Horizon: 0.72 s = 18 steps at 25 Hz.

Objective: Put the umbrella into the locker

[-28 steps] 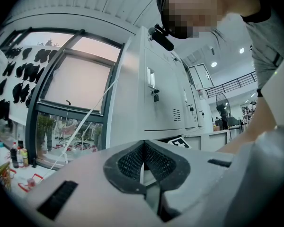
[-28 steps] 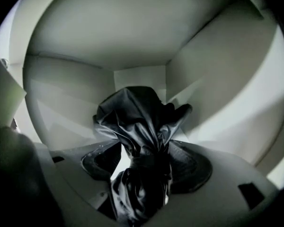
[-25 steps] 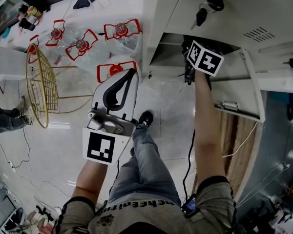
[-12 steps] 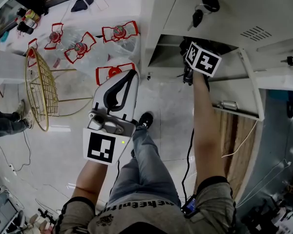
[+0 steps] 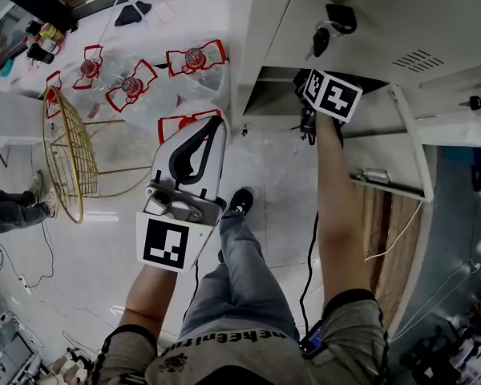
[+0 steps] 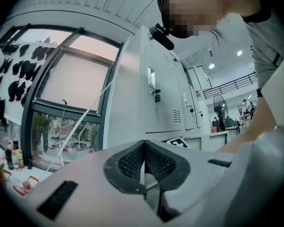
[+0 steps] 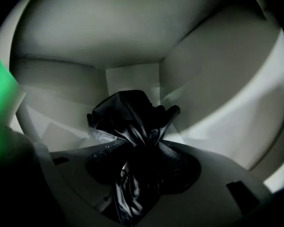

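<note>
Right claw (image 7: 142, 162) just closed, now clenched on crumpled glossy black umbrella (image 7: 127, 117), 12 o'clock, inside smooth grey metal locker (image 7: 85, 32). Left claw (image 6: 143, 150) clenched, empty.

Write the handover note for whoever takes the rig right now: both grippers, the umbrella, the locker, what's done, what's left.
Left gripper: shut, empty, held level outside the locker.
Right gripper: reached into the open compartment. Its jaws have just been closing and now pinch the black umbrella.
Done: the umbrella is inside the compartment.
Left: release it there, then draw the right gripper out.
</note>
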### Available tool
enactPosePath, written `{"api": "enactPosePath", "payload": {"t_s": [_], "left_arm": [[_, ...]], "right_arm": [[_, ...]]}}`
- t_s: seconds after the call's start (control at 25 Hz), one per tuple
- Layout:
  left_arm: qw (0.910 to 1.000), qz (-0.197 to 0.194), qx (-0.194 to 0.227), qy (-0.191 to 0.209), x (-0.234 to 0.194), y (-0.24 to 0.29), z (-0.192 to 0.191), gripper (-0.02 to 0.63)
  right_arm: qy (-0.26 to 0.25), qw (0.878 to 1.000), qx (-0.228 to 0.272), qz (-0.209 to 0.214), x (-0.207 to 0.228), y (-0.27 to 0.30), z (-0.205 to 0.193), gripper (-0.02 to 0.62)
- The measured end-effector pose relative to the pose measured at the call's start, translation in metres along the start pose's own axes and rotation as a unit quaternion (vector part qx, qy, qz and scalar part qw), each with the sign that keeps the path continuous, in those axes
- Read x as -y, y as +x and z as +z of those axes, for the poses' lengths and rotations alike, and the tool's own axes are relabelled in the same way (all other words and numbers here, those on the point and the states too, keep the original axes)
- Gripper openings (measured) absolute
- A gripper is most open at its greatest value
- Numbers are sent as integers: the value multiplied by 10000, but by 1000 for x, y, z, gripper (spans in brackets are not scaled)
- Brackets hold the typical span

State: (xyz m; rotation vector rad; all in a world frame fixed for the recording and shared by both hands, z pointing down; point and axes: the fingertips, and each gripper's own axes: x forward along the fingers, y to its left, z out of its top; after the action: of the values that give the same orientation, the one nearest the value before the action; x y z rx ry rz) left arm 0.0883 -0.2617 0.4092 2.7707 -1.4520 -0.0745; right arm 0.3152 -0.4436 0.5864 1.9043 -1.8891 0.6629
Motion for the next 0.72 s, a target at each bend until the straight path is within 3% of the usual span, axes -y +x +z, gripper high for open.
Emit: {"api": "enactPosePath", "payload": {"t_s": [0.72], "left_arm": [[9997,-188,53,172,0,20,33,3]], "right_arm": [[198,9986,440,239,-11,-30,-1,203]]}}
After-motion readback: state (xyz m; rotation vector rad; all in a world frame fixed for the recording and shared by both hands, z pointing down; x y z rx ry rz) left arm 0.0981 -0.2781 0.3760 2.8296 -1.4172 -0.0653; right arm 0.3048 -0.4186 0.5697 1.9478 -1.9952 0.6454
